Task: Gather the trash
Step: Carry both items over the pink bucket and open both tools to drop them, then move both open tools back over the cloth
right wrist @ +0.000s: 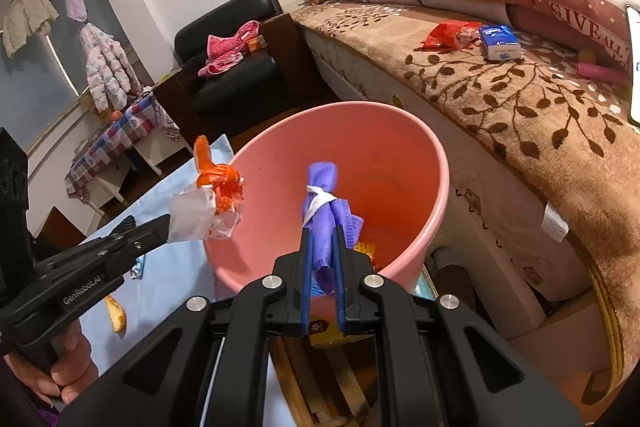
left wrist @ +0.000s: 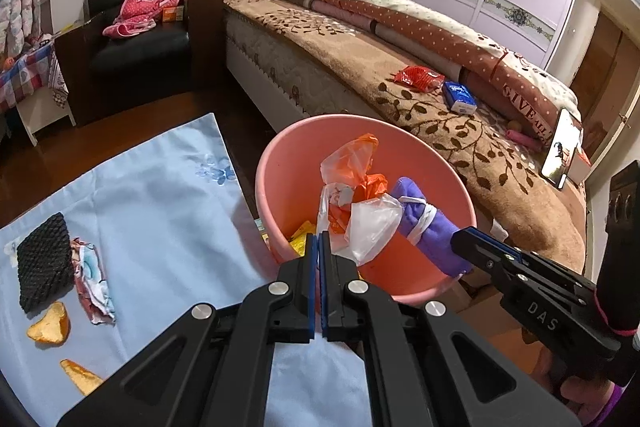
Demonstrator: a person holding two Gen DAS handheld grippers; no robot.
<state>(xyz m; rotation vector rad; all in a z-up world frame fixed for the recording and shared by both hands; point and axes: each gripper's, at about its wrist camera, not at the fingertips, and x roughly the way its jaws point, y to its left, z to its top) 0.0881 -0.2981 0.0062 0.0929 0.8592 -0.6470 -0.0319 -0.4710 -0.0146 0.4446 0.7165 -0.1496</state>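
1. The left gripper (left wrist: 319, 241), low in the centre of the left wrist view, has its jaws pressed nearly together on a crumpled orange-and-clear plastic bag (left wrist: 354, 201), which hangs above the pink bucket (left wrist: 276, 163).
2. In the right wrist view the same bag (right wrist: 212, 201) shows at centre left, pinched at the tip of the left gripper (right wrist: 168, 223), just over the bucket's near-left rim (right wrist: 400, 111).
3. The right gripper (right wrist: 323, 247), low in the centre of its own view, is closed on a rolled purple cloth (right wrist: 324, 211) tied with a white band; the cloth stands up between the fingers, over the mouth of the bucket.
4. From the left wrist view the cloth (left wrist: 424, 219) lies just right of the bag, and the right gripper (left wrist: 460, 243) enters from the right edge.
5. Yellow scraps (left wrist: 300, 239) sit at the bottom of the bucket; what they are is hard to make out.
6. Lower left of the left wrist view, a light blue sheet (left wrist: 160, 207) carries a black mesh pad (left wrist: 42, 265), a crumpled printed wrapper (left wrist: 92, 285) and two pieces of orange peel (left wrist: 50, 325).
7. Upper right, the bed (left wrist: 360, 59) holds a red packet (left wrist: 418, 78) and a blue tissue pack (left wrist: 459, 97).
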